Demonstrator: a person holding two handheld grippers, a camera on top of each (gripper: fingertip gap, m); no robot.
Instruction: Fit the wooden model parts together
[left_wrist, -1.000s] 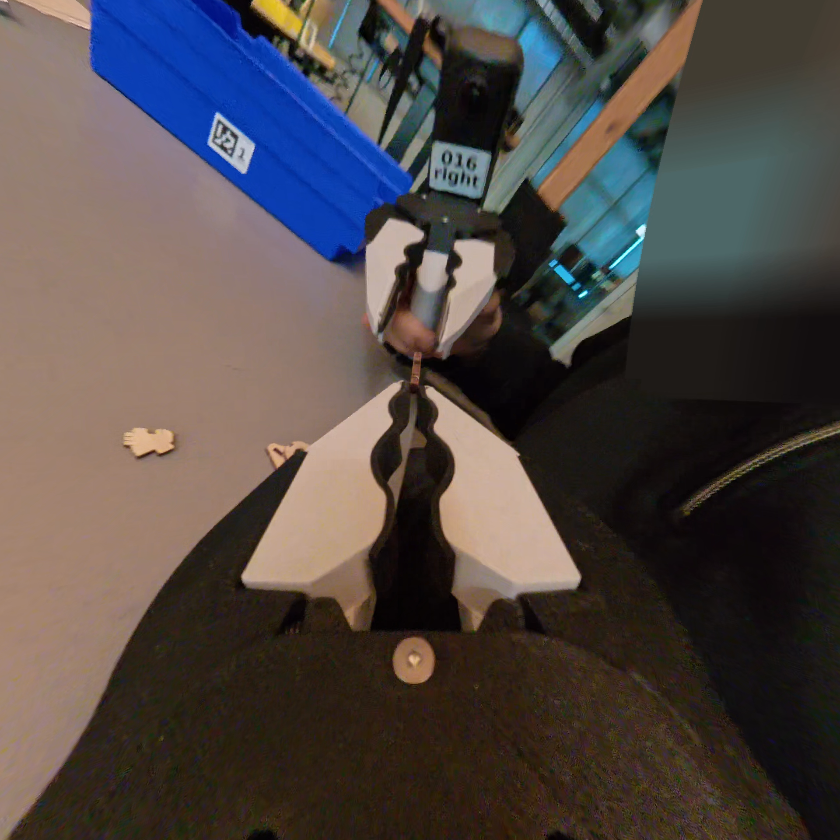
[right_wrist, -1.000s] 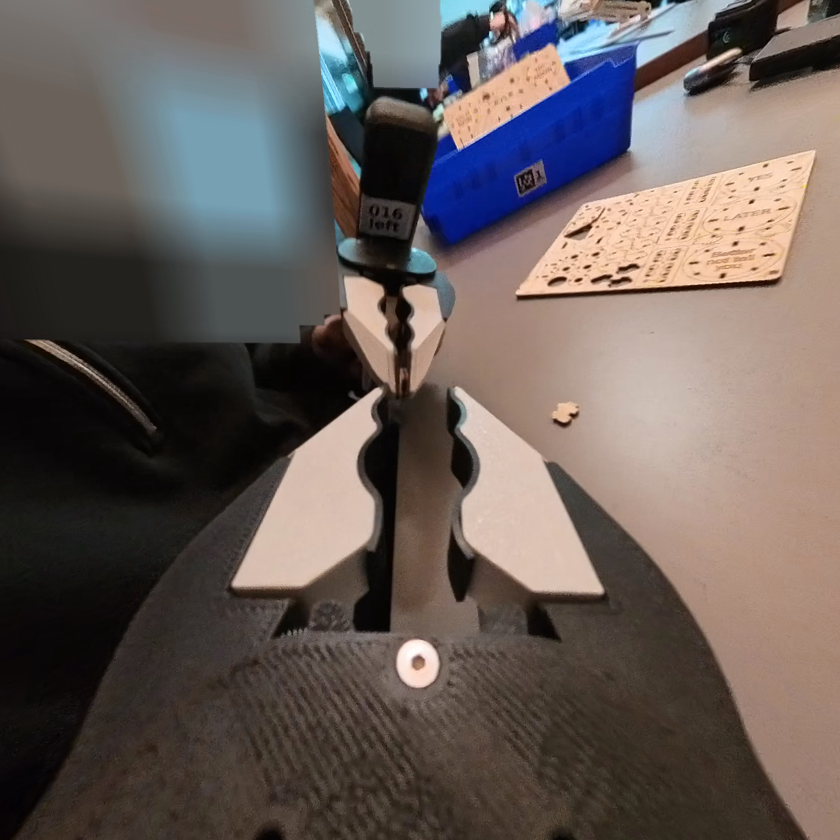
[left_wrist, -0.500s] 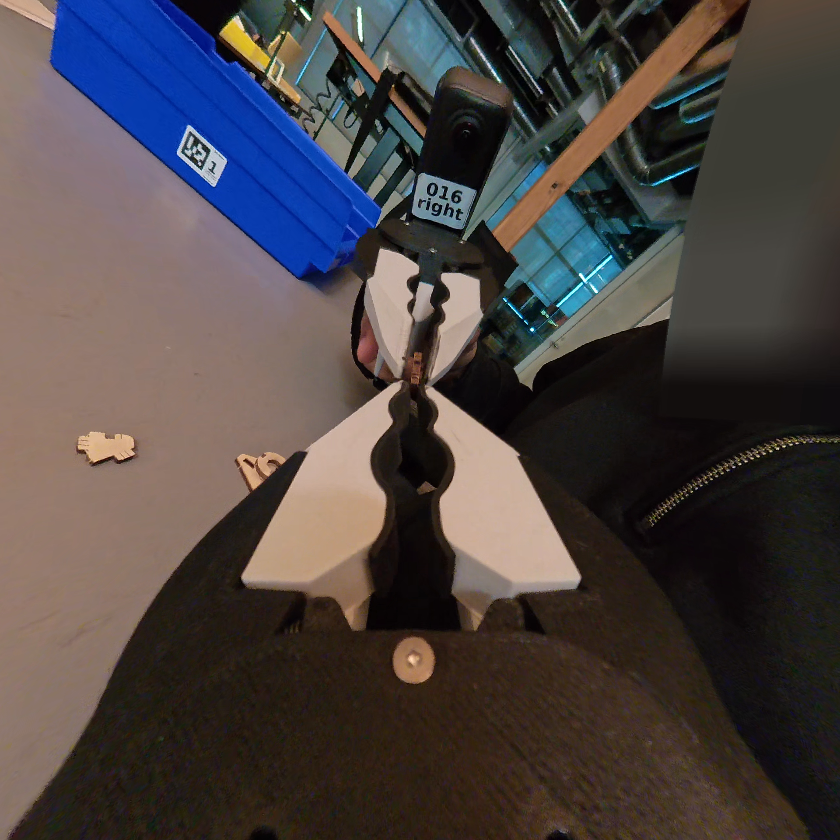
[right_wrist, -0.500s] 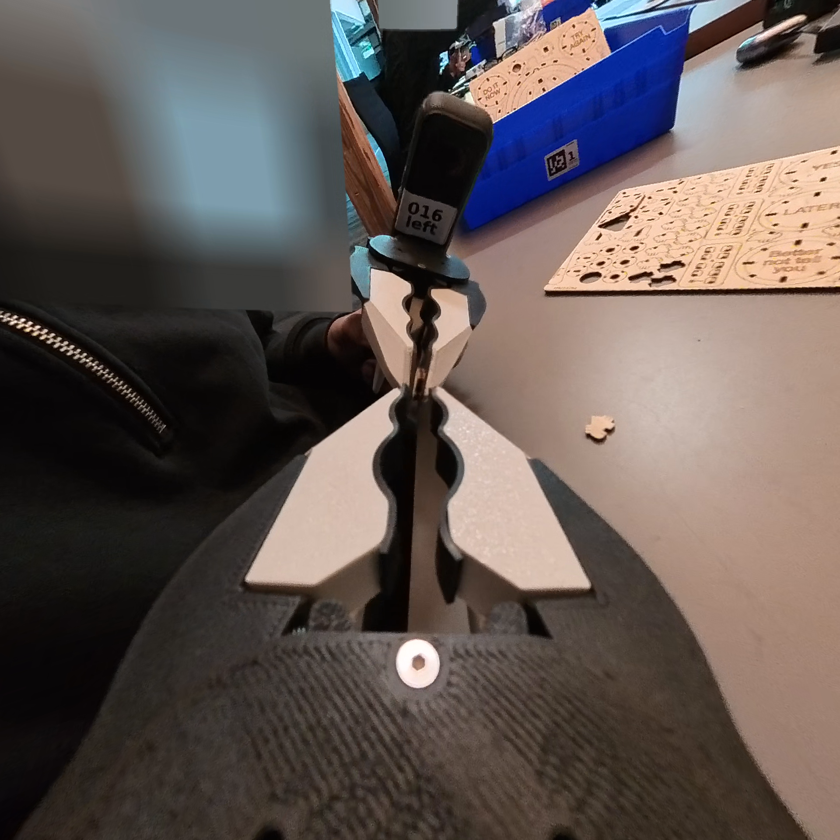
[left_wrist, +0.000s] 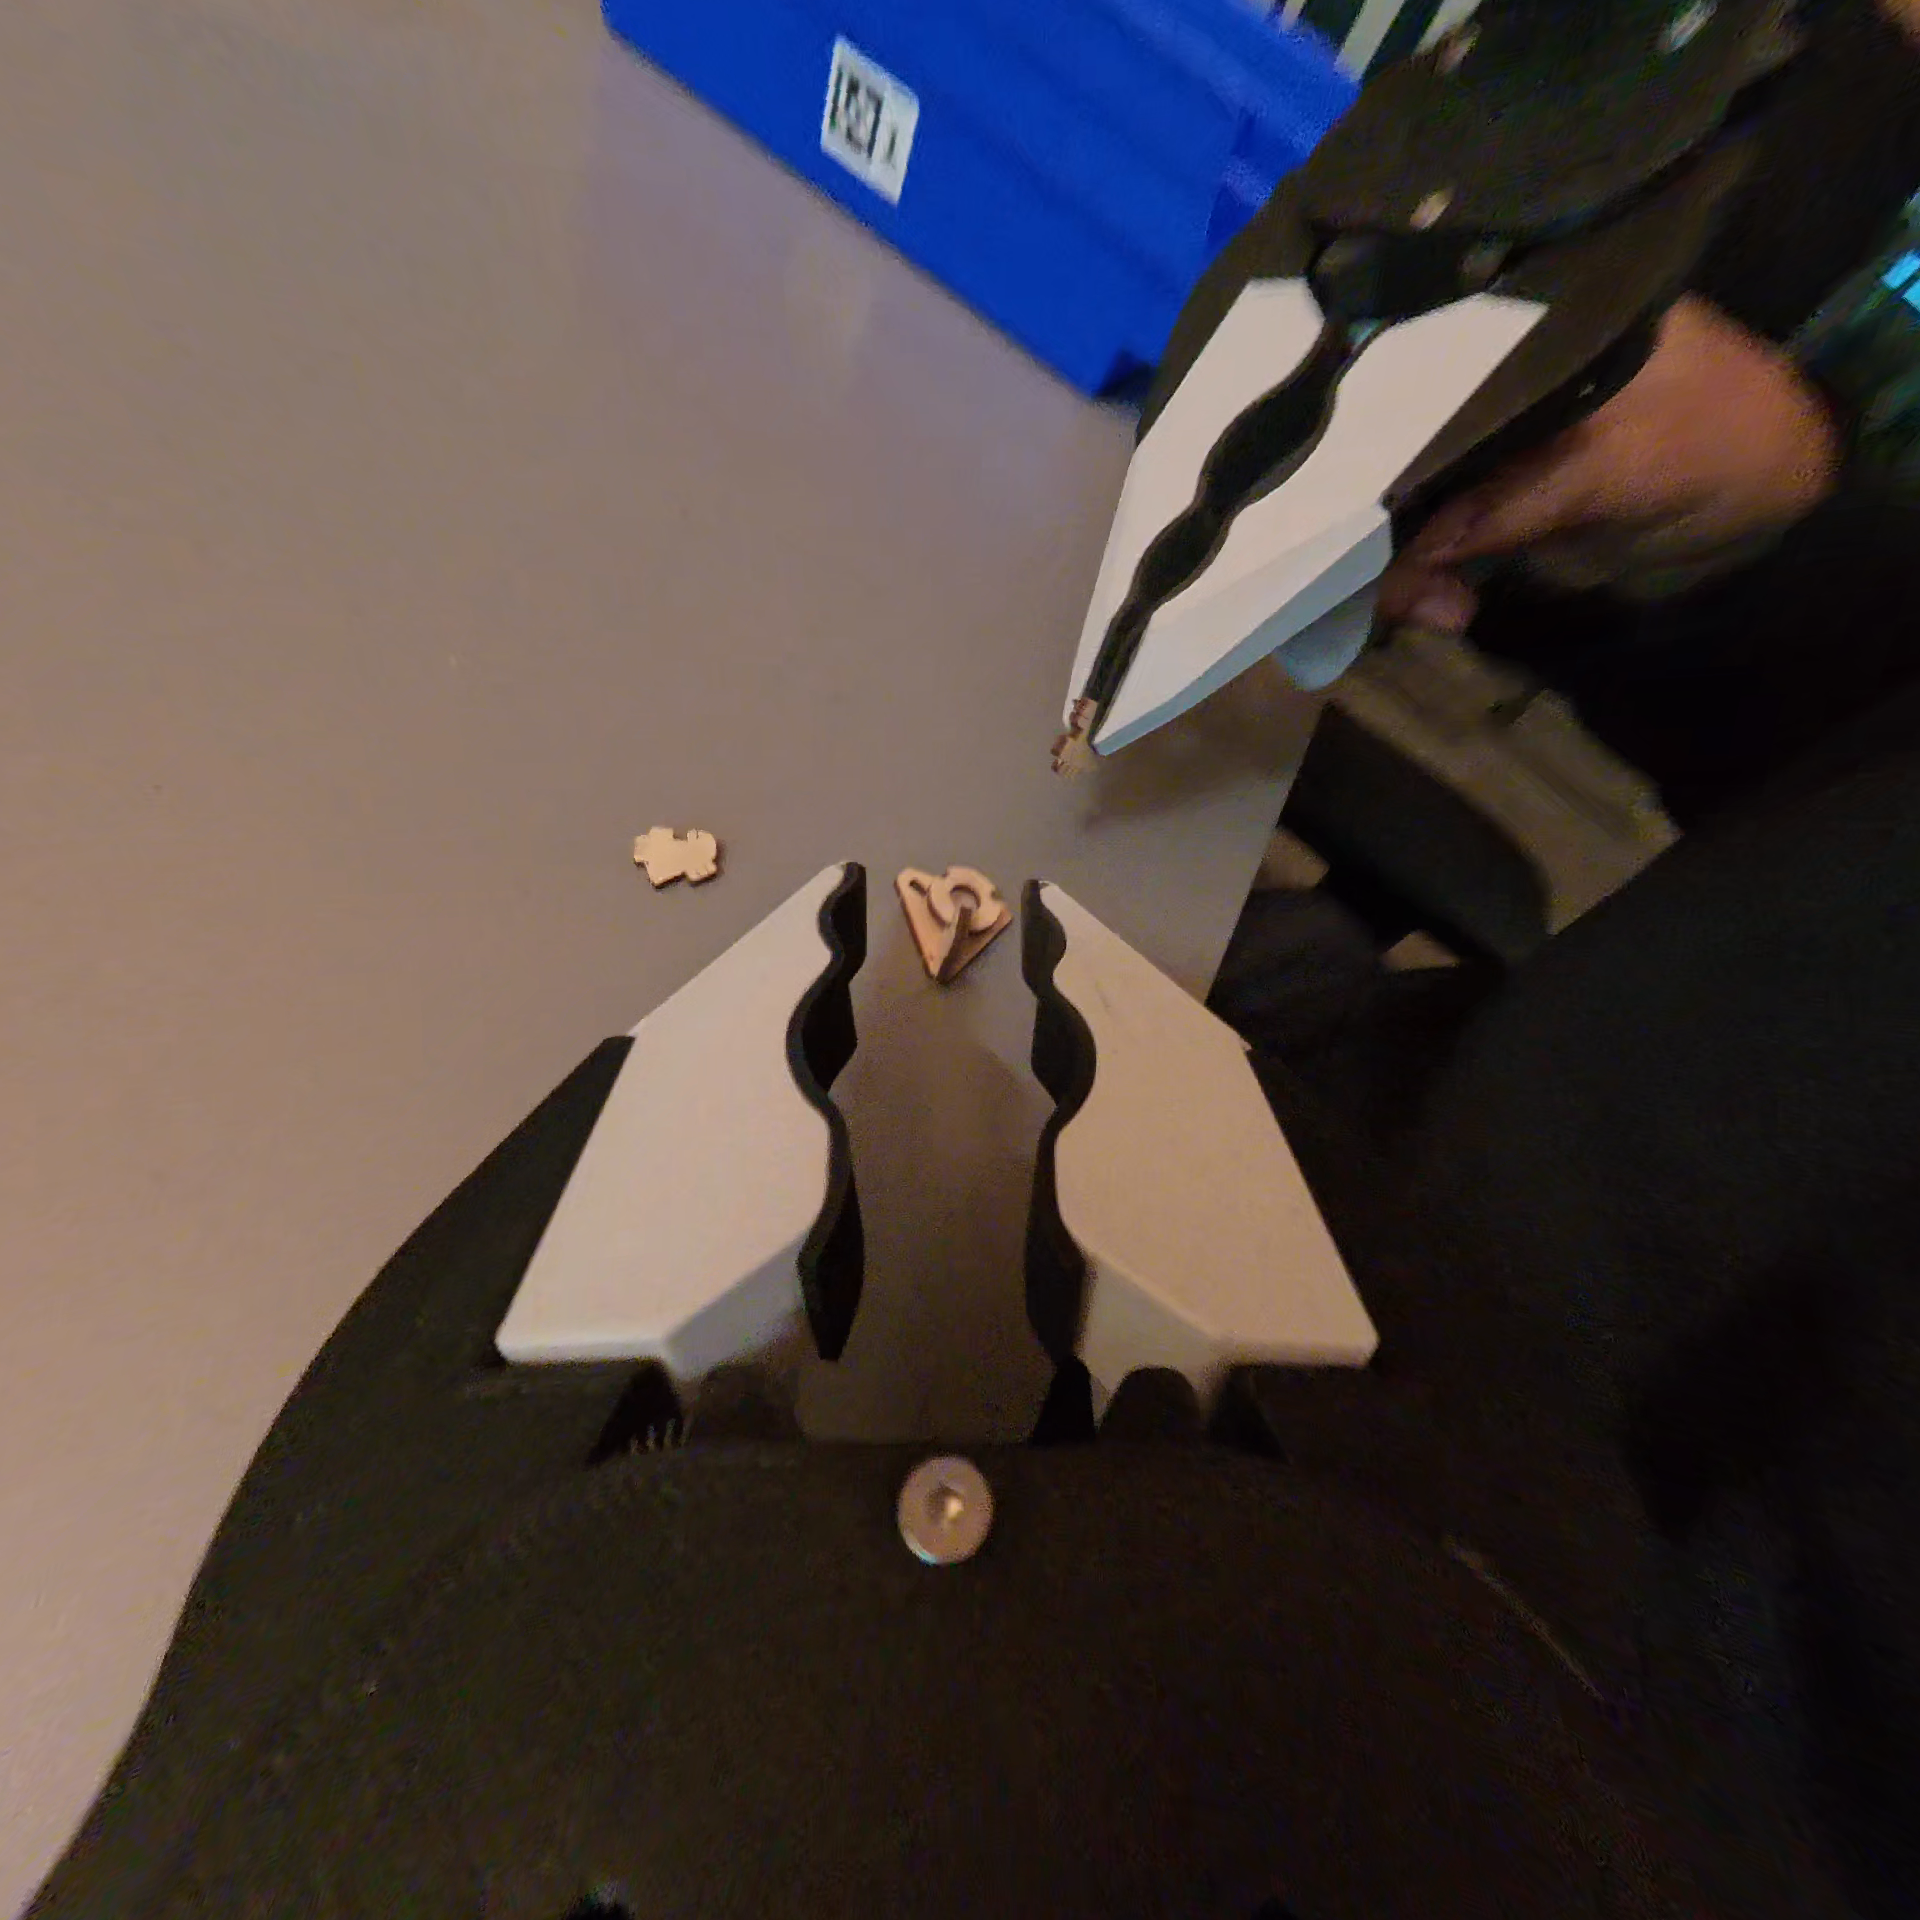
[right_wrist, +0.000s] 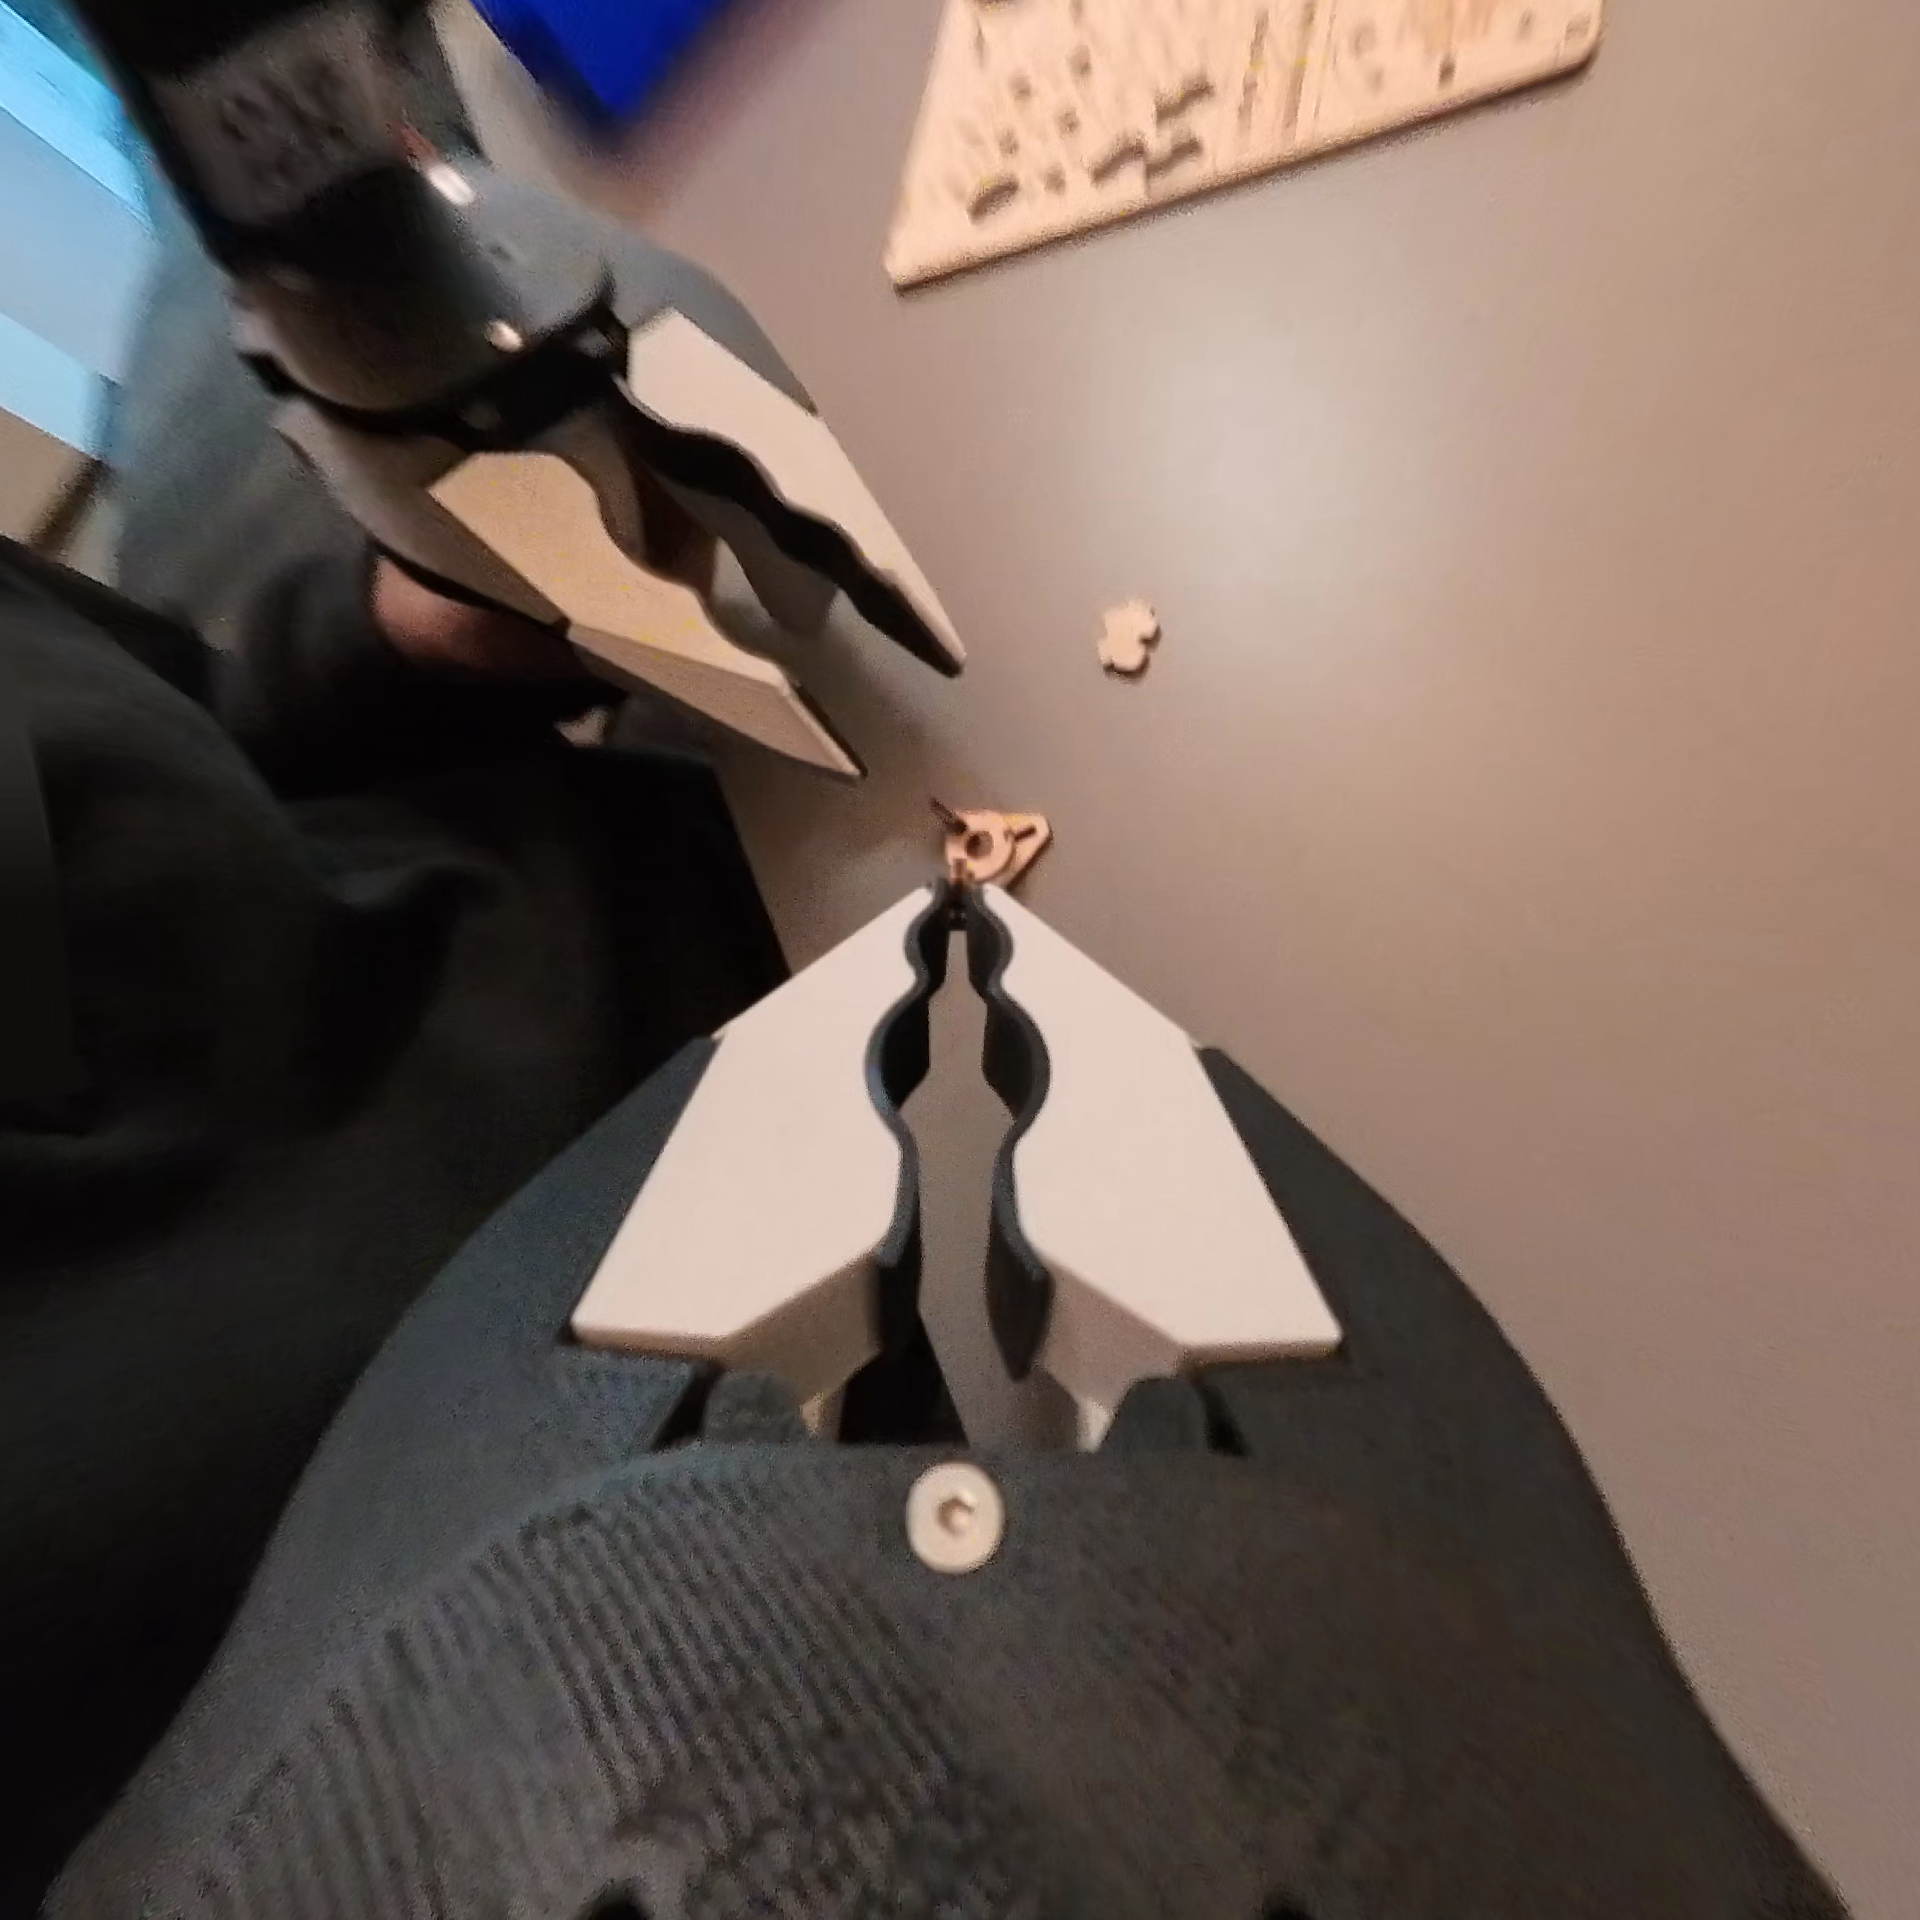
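- Left tongs (left_wrist: 943, 883) stand spread above the grey table (left_wrist: 364, 571), a triangular wooden piece (left_wrist: 951, 920) lying loose between the tips; right tongs (left_wrist: 1081, 732) pinch a small wooden piece (left_wrist: 1070, 750) — off the table.
- Right tongs (right_wrist: 961, 896) pressed together on that thin piece (right_wrist: 956, 902), the triangle (right_wrist: 997, 844) just beyond.

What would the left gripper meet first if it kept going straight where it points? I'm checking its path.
Probably the small triangular wooden assembly on the grey table: it lies just ahead, between the left gripper's open jaws, untouched. Depth is uncertain.
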